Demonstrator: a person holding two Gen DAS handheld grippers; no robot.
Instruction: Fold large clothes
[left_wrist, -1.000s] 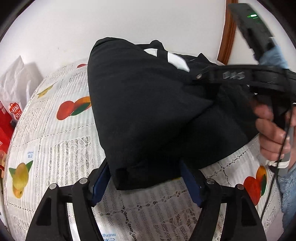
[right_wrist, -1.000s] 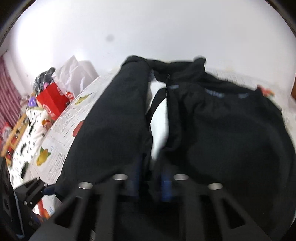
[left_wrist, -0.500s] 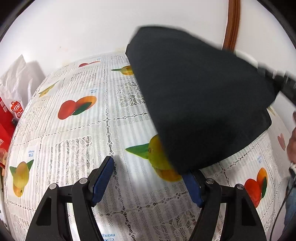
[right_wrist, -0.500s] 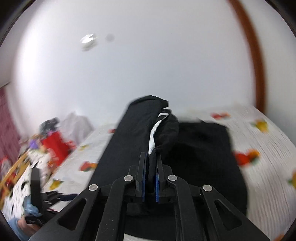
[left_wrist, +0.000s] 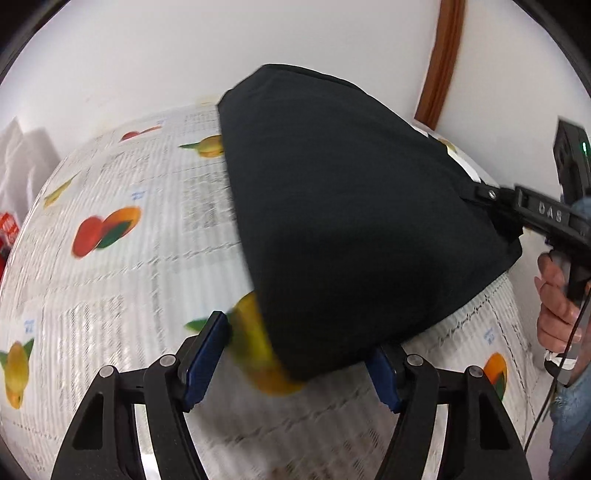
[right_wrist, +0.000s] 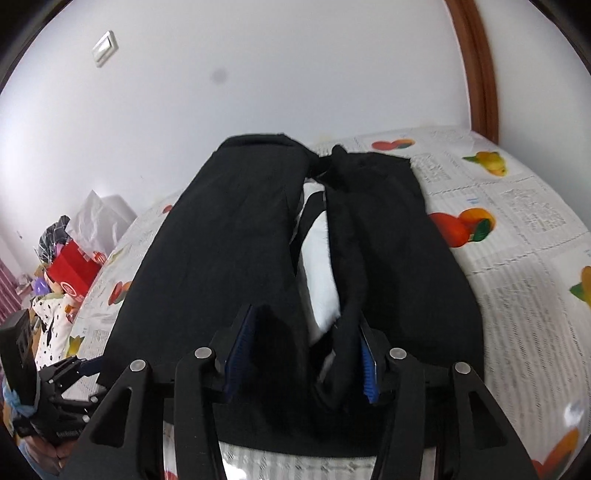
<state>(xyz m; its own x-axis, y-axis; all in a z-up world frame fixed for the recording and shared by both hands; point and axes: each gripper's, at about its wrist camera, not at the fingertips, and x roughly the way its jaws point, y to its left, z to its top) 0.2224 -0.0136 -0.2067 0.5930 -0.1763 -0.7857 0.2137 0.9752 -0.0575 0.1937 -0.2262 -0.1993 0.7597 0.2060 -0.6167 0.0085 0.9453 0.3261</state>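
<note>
A black garment (left_wrist: 351, 221) with a white print lies folded on the fruit-patterned tablecloth (left_wrist: 110, 258). My left gripper (left_wrist: 295, 363) is open, its blue pads either side of the garment's near corner. In the right wrist view the garment (right_wrist: 229, 240) shows as a long folded bundle with the white print (right_wrist: 317, 266) in the crease. My right gripper (right_wrist: 301, 356) is open, its jaws around bunched cloth at the near end. The right gripper (left_wrist: 491, 195) also shows in the left wrist view at the garment's right edge.
A red box (right_wrist: 74, 269) and a white plastic bag (right_wrist: 99, 218) sit with clutter at the table's left end. A white wall and a brown door frame (right_wrist: 480, 70) stand behind the table. The tablecloth (right_wrist: 517, 236) lies bare to the right.
The right gripper lifted the garment, carried it to the right, lowered it back onto the table and has opened its jaws. The left gripper stayed open; the garment left its jaws.
</note>
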